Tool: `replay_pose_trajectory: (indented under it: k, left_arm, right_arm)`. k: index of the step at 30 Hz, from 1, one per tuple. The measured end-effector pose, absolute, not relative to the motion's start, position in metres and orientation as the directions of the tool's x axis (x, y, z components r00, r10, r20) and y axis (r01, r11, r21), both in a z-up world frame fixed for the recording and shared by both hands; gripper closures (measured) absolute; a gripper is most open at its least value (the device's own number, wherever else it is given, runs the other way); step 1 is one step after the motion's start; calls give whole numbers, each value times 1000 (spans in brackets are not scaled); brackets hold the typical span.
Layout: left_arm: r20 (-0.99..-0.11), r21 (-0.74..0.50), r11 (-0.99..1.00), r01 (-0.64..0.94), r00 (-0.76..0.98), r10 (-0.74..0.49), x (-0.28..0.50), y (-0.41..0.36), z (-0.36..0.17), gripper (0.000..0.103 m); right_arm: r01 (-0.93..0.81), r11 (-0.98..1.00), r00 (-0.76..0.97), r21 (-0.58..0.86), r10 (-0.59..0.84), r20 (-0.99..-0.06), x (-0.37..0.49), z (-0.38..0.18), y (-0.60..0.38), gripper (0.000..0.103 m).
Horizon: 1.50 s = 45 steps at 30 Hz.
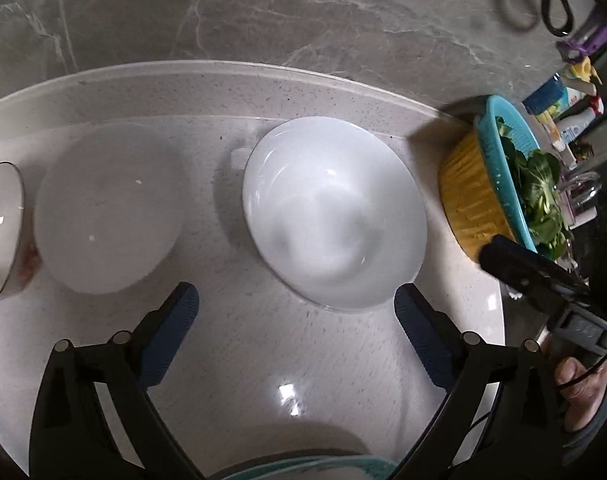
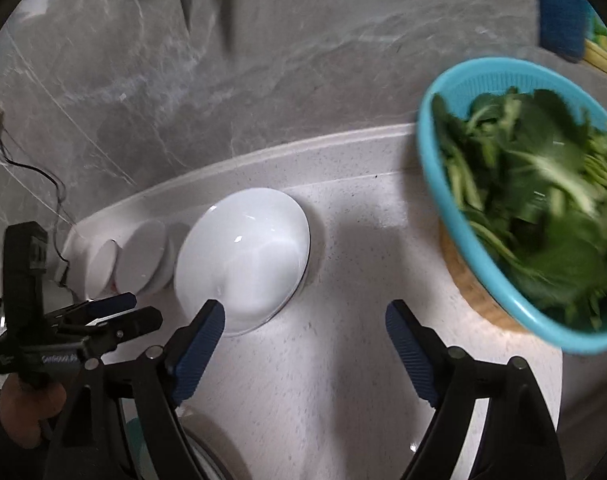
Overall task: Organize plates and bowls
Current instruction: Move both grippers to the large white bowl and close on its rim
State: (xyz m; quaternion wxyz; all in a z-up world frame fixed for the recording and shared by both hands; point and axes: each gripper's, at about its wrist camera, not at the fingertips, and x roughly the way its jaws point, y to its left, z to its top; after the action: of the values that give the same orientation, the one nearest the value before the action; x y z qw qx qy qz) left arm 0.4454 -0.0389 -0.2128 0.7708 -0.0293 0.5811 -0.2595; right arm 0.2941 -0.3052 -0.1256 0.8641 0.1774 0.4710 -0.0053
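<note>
A large white bowl point(image 1: 335, 212) sits on the pale speckled counter point(image 1: 263, 352), just ahead of my open, empty left gripper point(image 1: 295, 304). A smaller white bowl point(image 1: 107, 208) stands to its left, and a dark-rimmed bowl point(image 1: 1, 232) at the far left edge. In the right wrist view the large bowl point(image 2: 243, 272) lies ahead-left of my open, empty right gripper point(image 2: 305, 320), with the two smaller bowls point(image 2: 141, 256) behind it. The left gripper point(image 2: 115, 316) shows at the left. A teal-rimmed dish point(image 1: 303, 466) peeks out below.
A blue colander of green leaves point(image 2: 535, 208) rests on a yellow basket point(image 1: 471, 200) at the right. A grey marble wall point(image 1: 263, 12) rises behind the counter's raised back edge point(image 1: 223, 70). Bottles and clutter point(image 1: 563, 108) stand at far right.
</note>
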Motion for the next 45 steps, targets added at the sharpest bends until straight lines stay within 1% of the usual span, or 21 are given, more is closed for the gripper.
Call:
replay_pose_trajectory:
  k: [4,9,13,18,23,24,26,27,28,32,34,35,37,38,39,40,41,42,43,44,45]
  left_arm:
    - [-881,-358,869,341,184,-435,460,-46,-224,3]
    - [-885,-361,876,319,178,-429,481,-50,-234,3]
    - [-895,-340,877,340,169,-412,491,-60,-241,5]
    - [-903,-311,876,368,174,-394,500,-74,-242,6]
    - [-908,-293,871,396,171,-383,504,-84,-242,6]
    - [-909,-288,869,401,171,-380,505,-86,-242,8]
    - [-909,-287,866,410,168,-381,507,-88,-245,21]
    - [-910,-293,864,410,159,-384,508,-89,-247,30]
    - [-909,-297,862,411,153,-387,508,-88,-248,34]
    - [-919,-279,844,457,128,-373,508,-88,-251,41]
    - [-926,-260,846,466,126,-355,508,-88,-254,49]
    - [-930,-249,847,469,128,-345,510,-90,-254,51]
    - [-935,-232,851,471,132,-329,511,-89,-256,62]
    - [-938,-218,855,470,141,-317,513,-89,-257,68]
    - [-940,-215,859,465,140,-311,516,-87,-258,78]
    - [-940,-222,860,460,133,-314,518,-85,-258,86]
    - [-942,-230,860,456,119,-315,521,-84,-261,88]
    - [-943,-232,859,456,111,-314,522,-83,-262,90]
    - [-947,-229,860,457,101,-305,523,-83,-266,92]
    - [-949,-223,860,460,97,-299,523,-83,-268,94]
    - [-951,-224,858,462,90,-297,523,-83,-269,94]
  right_arm:
    - [170,947,512,271,150,-846,320,-141,-300,18]
    - [164,951,504,261,147,-851,341,-149,-299,18]
    - [165,953,486,255,147,-862,354,-157,-302,19]
    - [170,952,451,256,156,-879,364,-171,-302,28]
    - [166,952,437,259,164,-885,369,-178,-301,30]
    - [168,951,435,261,166,-885,370,-179,-301,31]
    - [164,951,433,262,169,-886,371,-180,-302,33]
    - [165,951,430,262,169,-887,371,-181,-303,33]
    - [167,950,427,263,171,-888,371,-182,-303,33]
    - [169,947,431,273,178,-885,370,-183,-307,34]
    - [166,946,433,279,184,-882,371,-185,-307,34]
    - [166,944,432,284,190,-882,371,-186,-308,36]
    - [164,942,428,294,200,-881,374,-190,-308,39]
    - [161,942,425,295,204,-882,376,-191,-308,42]
    - [158,942,423,295,205,-882,376,-192,-307,47]
    - [155,943,419,294,207,-884,378,-193,-307,50]
    - [152,944,415,293,208,-886,379,-195,-307,59]
    - [150,945,409,292,209,-888,381,-196,-306,72]
    - [147,945,402,291,212,-891,383,-198,-305,80]
    - [143,947,393,288,213,-895,385,-201,-305,90]
    - [139,947,388,289,217,-896,386,-203,-303,91]
